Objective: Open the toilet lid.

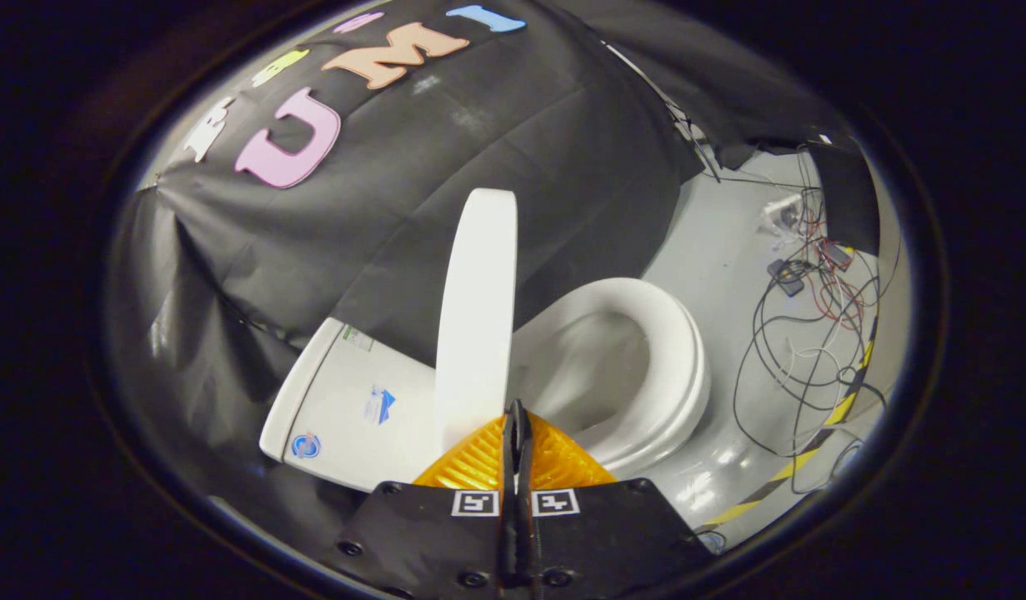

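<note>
gripper view: the toilet lid (477,317) stands near upright, seen edge-on, just ahead of your gripper (517,417), between the tank (346,408) and the open seat (646,367). your fingers are closed together, tips at the lid's lower edge, gripping nothing. to finish well, nudge the lid gently back toward the tank until it rests. your hand holds the tool rolled sideways, pointing down at the bowl

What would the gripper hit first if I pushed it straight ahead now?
Probably the raised toilet lid: the closed gripper points at its edge, just ahead of the fingertips, though depth is unclear.
</note>
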Demonstrator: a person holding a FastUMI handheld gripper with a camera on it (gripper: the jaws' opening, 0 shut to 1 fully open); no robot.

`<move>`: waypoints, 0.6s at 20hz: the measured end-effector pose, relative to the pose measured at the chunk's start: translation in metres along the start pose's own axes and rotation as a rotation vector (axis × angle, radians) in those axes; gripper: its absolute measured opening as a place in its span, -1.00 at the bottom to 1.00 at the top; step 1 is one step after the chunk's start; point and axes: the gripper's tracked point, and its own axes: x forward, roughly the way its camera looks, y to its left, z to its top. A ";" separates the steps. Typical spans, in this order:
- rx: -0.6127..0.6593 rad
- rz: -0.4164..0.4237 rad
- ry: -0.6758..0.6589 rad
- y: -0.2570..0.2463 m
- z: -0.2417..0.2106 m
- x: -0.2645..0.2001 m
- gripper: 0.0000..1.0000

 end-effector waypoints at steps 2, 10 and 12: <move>-0.045 -0.007 0.001 0.007 0.000 -0.002 -1.00; -0.143 -0.067 0.010 0.014 0.006 -0.003 -1.00; -0.134 -0.067 -0.009 0.019 0.007 -0.004 -1.00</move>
